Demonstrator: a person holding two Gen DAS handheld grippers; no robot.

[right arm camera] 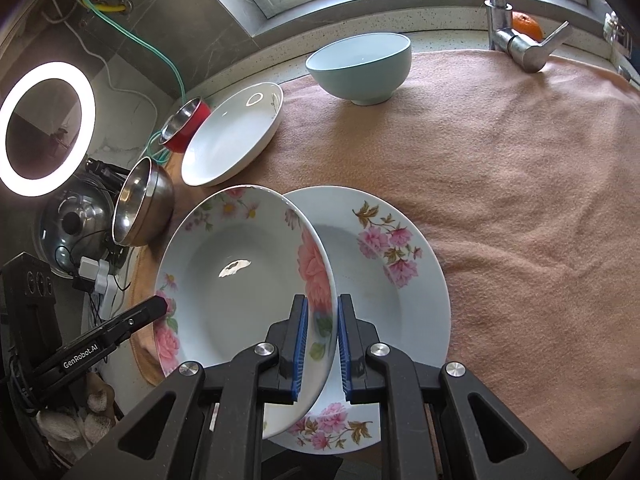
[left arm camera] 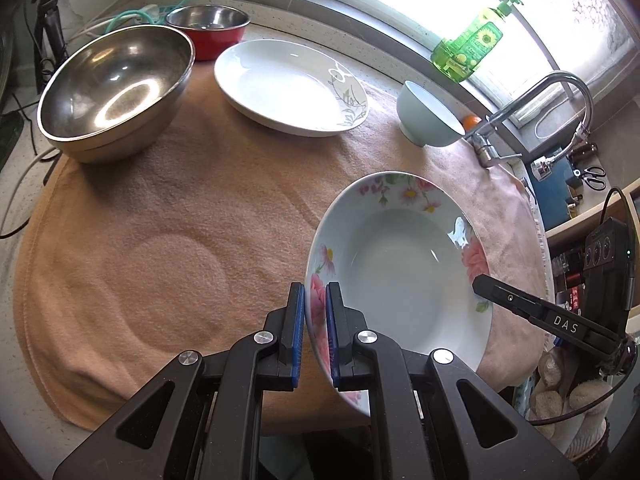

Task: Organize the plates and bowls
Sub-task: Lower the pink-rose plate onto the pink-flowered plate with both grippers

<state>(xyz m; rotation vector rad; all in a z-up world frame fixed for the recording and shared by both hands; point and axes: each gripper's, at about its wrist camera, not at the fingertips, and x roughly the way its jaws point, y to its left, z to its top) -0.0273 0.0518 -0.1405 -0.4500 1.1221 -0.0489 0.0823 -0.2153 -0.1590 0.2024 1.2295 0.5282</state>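
Floral-rimmed white ceramic deep plate (right arm camera: 240,280) sits tilted between both grippers, above the peach terry towel (right arm camera: 520,200). Left gripper (left arm camera: 315,332) has its blue-padded fingers (left arm camera: 297,332) nearly closed, pinching the plate's rim on the pink rose. Right gripper (right arm camera: 322,344) straddles the opposite rim; one pad looks against the rim, the other shows a slight gap, so I cannot tell whether it is clamped. Directly beyond the right fingers, under the tilted plate, lies a second white plate with pink flower sprigs (right arm camera: 392,272), flat on the towel.

Handling, as a judgement: glazed ceramic, stiff, moderately heavy, slippery under pads, chips if dropped. Best hold is the flat rim, opposite sides, pads fully seated over the edge. The tilt means it could slide out of a shallow pinch.

Farther ahead of the left fingers: large stainless steel mixing bowl (left arm camera: 116,92), small red-sided steel bowl (left arm camera: 208,32), plain white oval-looking shallow plate with grey leaf print (left arm camera: 288,88), pale blue ceramic bowl (left arm camera: 428,120). Green dish-soap bottle (left arm camera: 468,48) stands on the sill.

Readable writing: "DAS" on the right gripper's finger in the left view, "GenRobot.AI" on the left gripper's finger in the right view. Bottle label is unreadable.
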